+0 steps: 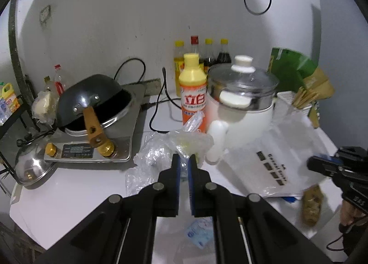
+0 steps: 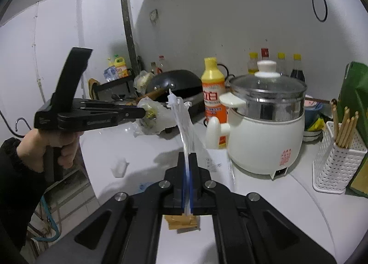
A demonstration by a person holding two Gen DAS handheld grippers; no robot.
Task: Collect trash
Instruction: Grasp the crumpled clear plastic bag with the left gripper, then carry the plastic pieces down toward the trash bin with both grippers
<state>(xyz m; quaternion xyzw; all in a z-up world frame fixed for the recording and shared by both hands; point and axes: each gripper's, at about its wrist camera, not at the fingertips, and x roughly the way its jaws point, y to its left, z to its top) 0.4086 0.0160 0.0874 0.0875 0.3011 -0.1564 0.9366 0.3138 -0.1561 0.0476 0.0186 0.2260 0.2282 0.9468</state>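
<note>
Left gripper (image 1: 183,160): we clench crumpled wrap (image 1: 161,146) between jaws.
Right gripper (image 2: 187,160): we grasp clear bag (image 2: 181,114); hold its mouth open beside them.

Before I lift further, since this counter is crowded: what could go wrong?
The crumpled plastic wrap in the left gripper hangs loosely near the detergent bottle, so it may snag or tip it. The clear bag in the right gripper hangs beside the electric pot and could catch its handle.
</note>
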